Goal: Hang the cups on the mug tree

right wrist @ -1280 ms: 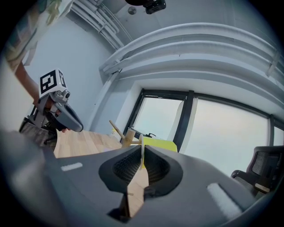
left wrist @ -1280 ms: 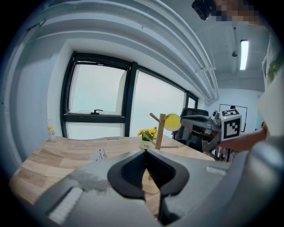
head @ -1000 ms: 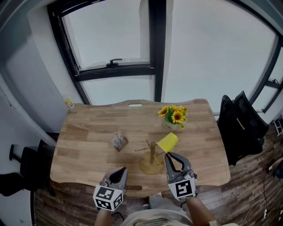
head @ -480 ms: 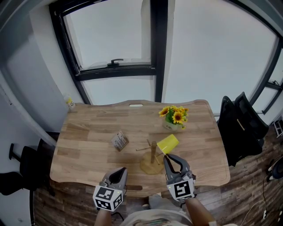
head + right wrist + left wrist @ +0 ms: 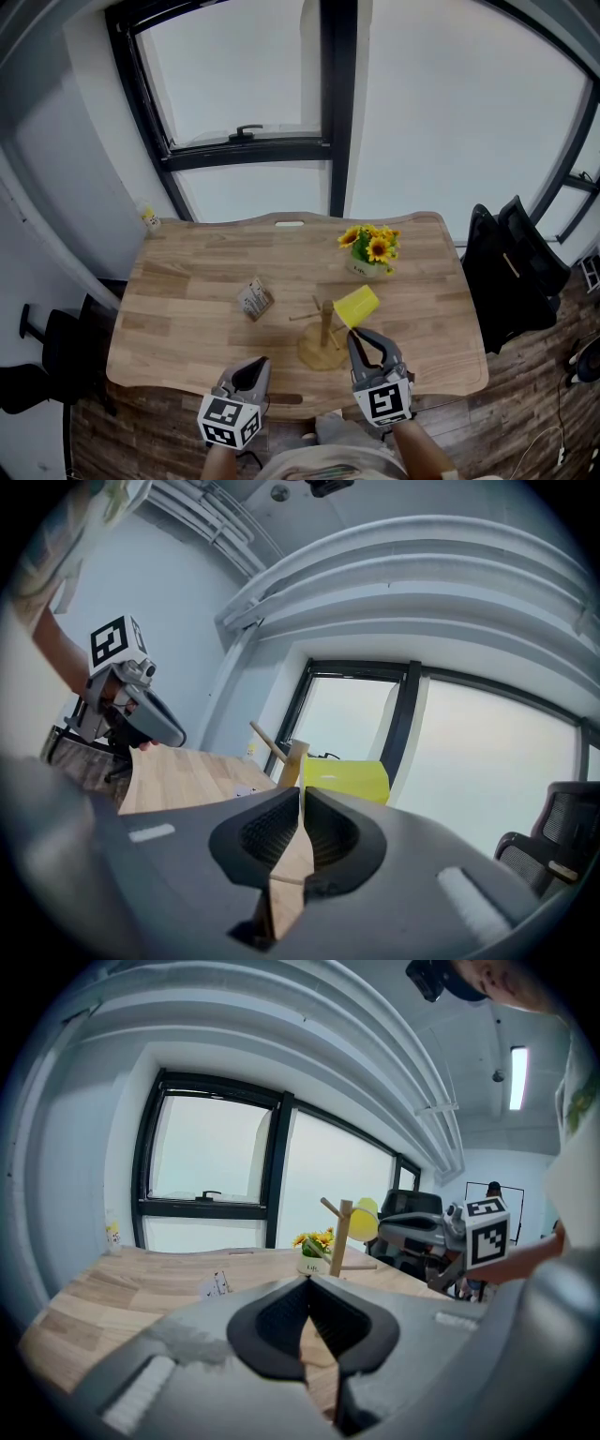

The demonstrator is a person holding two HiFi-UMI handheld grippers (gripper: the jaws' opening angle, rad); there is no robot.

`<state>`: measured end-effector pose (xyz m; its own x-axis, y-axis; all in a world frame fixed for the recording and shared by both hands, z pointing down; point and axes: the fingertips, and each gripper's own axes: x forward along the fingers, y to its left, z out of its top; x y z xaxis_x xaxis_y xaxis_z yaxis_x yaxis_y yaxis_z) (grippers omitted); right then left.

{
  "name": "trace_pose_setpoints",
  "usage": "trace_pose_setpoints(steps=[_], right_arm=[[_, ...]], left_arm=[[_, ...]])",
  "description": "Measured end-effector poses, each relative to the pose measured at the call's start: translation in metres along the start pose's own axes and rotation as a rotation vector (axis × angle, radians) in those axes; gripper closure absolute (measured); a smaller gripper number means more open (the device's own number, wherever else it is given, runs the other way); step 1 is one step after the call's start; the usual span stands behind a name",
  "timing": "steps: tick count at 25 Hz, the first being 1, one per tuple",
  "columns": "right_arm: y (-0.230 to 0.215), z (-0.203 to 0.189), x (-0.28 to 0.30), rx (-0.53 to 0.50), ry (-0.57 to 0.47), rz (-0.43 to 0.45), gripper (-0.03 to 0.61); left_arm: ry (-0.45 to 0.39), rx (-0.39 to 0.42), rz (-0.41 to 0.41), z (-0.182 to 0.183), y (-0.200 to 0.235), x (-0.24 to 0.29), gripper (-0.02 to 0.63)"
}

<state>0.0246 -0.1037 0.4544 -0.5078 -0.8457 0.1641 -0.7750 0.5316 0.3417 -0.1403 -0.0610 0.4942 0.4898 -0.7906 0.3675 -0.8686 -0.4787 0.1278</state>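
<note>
A yellow cup (image 5: 356, 306) hangs tilted in the air just right of the wooden mug tree (image 5: 322, 334), close to its post top. My right gripper (image 5: 355, 331) is shut on the cup's near edge; in the right gripper view the cup (image 5: 343, 780) sits right past the closed tips (image 5: 300, 795), with the tree (image 5: 290, 755) behind it. My left gripper (image 5: 251, 373) is shut and holds nothing, low over the table's near edge. The left gripper view shows its closed tips (image 5: 307, 1281), the tree (image 5: 341, 1237) and the cup (image 5: 366, 1219).
A pot of sunflowers (image 5: 371, 249) stands behind the tree. A small printed packet (image 5: 253, 298) lies to the tree's left. A small yellow bottle (image 5: 147, 217) sits at the table's far left corner. A black chair (image 5: 511, 267) stands beside the right edge of the table (image 5: 178, 309).
My right gripper has shifted the yellow cup slightly left, toward the tree's post. The left gripper has stayed where it was.
</note>
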Motion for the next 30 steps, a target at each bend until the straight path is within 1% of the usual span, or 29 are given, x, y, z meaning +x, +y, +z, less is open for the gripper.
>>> trace_pose_setpoints(steps=[9, 14, 17, 21, 25, 30], right_arm=[[-0.001, -0.001, 0.000, 0.004, -0.009, -0.004, 0.558], [-0.001, -0.005, -0.001, 0.017, 0.008, -0.009, 0.557], [-0.002, -0.006, -0.001, 0.017, -0.006, -0.010, 0.551], [-0.001, -0.009, -0.002, 0.023, 0.020, -0.008, 0.545], [-0.003, -0.009, -0.003, 0.028, 0.020, -0.009, 0.545], [-0.006, -0.009, -0.003, 0.060, 0.010, -0.013, 0.545]], left_arm=[[0.001, -0.004, -0.001, 0.000, 0.000, 0.002, 0.609], [0.003, -0.004, -0.006, -0.002, -0.001, 0.004, 0.609], [0.005, -0.004, -0.011, -0.002, -0.002, 0.005, 0.609], [0.005, -0.005, -0.016, -0.002, -0.004, 0.006, 0.609], [0.004, -0.004, -0.021, 0.000, -0.006, 0.008, 0.609], [-0.005, -0.004, -0.028, 0.003, -0.010, 0.010, 0.609]])
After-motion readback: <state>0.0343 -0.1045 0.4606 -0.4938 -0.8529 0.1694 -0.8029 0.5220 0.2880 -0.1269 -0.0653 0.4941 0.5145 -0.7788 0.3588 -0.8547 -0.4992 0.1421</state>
